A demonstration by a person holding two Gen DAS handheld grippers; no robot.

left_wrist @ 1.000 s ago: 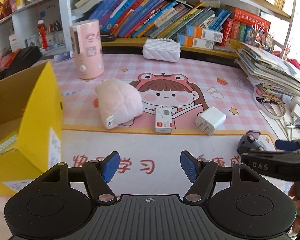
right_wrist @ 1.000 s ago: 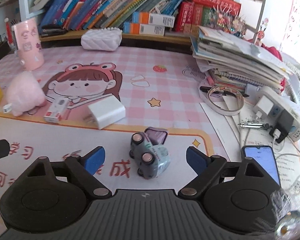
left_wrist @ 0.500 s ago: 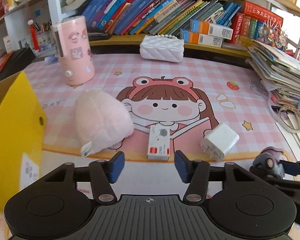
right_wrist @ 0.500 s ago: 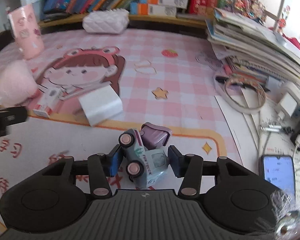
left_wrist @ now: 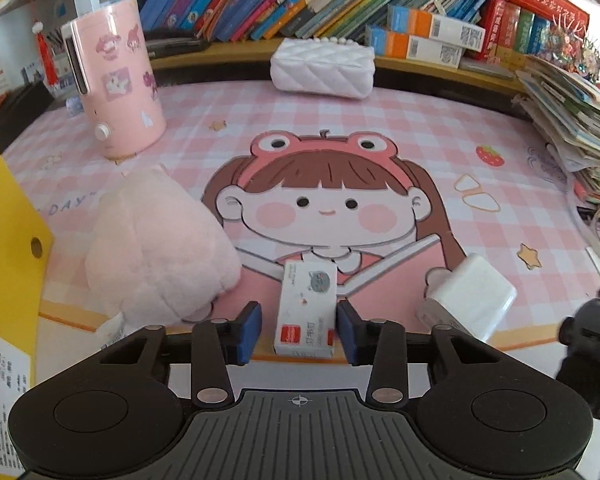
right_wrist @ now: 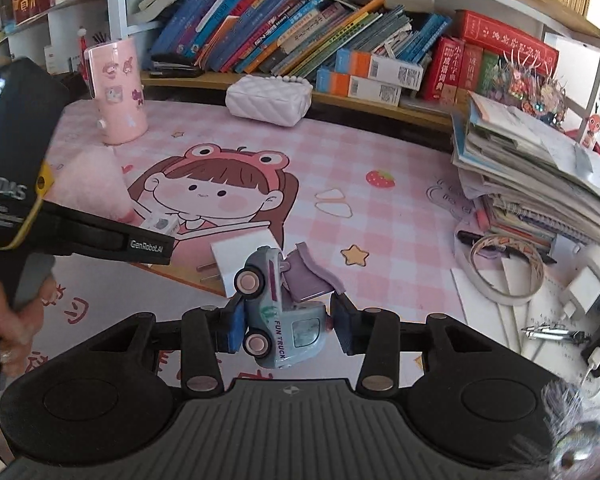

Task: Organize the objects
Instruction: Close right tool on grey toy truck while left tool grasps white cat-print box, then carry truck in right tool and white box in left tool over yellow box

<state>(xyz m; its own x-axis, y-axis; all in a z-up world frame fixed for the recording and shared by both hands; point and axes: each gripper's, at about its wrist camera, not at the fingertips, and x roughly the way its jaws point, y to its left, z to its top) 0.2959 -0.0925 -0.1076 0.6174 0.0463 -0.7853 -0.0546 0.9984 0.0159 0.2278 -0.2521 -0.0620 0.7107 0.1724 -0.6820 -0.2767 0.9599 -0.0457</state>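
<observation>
My right gripper [right_wrist: 286, 326] is shut on a pale blue toy truck [right_wrist: 278, 308] with pink wheels and a purple flap, and holds it lifted above the mat. My left gripper [left_wrist: 298, 330] straddles a small white card box [left_wrist: 308, 310] lying on the pink mat; its blue pads sit close to both sides with a small gap on the left. A pink plush [left_wrist: 160, 248] lies left of the box and a white charger [left_wrist: 466, 298] lies to its right. The charger [right_wrist: 244, 256] also shows behind the truck in the right wrist view.
A yellow cardboard box [left_wrist: 8, 264] stands at the left. A pink cylinder [left_wrist: 116, 76] and a white quilted pouch [left_wrist: 322, 68] stand at the back before a shelf of books. A stack of papers [right_wrist: 540, 172], a tape ring [right_wrist: 506, 270] and chargers are at the right.
My right gripper closed on the toy truck and lifted it off the mat. My left gripper moved forward and narrowed around the white card box.
</observation>
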